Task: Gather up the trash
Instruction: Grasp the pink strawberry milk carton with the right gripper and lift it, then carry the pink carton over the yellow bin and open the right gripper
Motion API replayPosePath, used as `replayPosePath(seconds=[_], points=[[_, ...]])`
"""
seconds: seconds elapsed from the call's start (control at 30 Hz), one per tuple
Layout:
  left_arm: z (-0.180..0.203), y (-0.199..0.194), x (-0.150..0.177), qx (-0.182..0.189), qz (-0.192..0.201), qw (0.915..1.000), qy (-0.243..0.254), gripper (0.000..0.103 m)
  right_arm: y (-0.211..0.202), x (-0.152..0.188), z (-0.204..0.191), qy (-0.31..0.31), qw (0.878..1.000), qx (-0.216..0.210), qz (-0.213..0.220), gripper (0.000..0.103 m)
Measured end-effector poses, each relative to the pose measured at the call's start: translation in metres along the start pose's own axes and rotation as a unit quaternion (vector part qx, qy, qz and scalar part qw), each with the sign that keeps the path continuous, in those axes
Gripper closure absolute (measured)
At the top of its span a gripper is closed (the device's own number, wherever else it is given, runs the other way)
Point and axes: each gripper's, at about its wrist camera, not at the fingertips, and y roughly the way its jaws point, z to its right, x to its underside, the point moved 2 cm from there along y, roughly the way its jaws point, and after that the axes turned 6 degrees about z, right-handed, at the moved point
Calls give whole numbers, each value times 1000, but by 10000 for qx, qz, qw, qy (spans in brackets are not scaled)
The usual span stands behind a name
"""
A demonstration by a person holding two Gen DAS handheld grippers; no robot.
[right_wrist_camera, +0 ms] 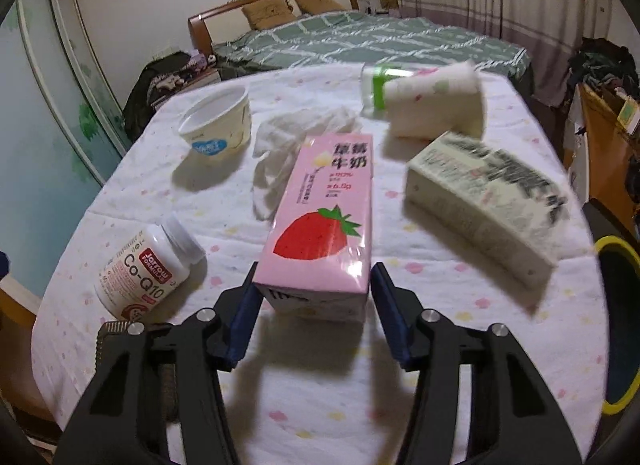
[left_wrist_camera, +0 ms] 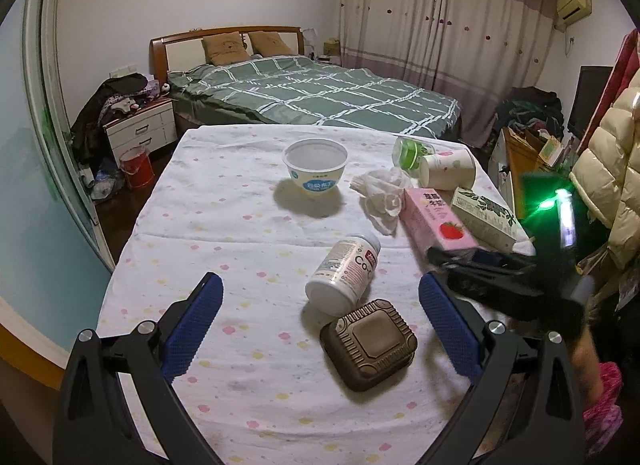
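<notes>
- Right tool (right_wrist_camera: 312, 289): pads flank the near end of the strawberry milk carton (right_wrist_camera: 320, 221); contact unclear.
- Left tool (left_wrist_camera: 320, 305): wide, empty, over the Co-Q10 bottle (left_wrist_camera: 346, 269).
- Carton: lying on the bench (right_wrist_camera: 312, 405).

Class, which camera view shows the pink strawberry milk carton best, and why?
The right wrist view: the pink carton fills the centre, label and strawberry fully readable, between the right gripper fingers. The left wrist view shows it smaller, off to the right, its near end hidden behind the right gripper.

The pink milk carton (right_wrist_camera: 320, 225) looked glossy; the tablecloth (left_wrist_camera: 224, 225) was soft matt cotton; the crumpled tissue (left_wrist_camera: 380, 197) paper; the supplement bottle (left_wrist_camera: 344, 269) smooth plastic.
</notes>
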Motion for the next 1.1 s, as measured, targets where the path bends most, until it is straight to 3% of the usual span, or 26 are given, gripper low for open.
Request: replayPosePath(seconds=[0.43,0.77,0.93,1.1], points=[[22,6,0,141,-72,9997,172,6,-97,-3,38,98,9973,-467,558,54],[42,5,0,219,-111,9992,331,6,-131,0,65,275,9957,-523,719,54],[51,4,0,256,-98,9987,422,6,-159,-4,88,338,9936,-173,1062,54],[54,6,1,265,-140,9986,438,6,-187,-3,137,584,9869,622,1369,54]])
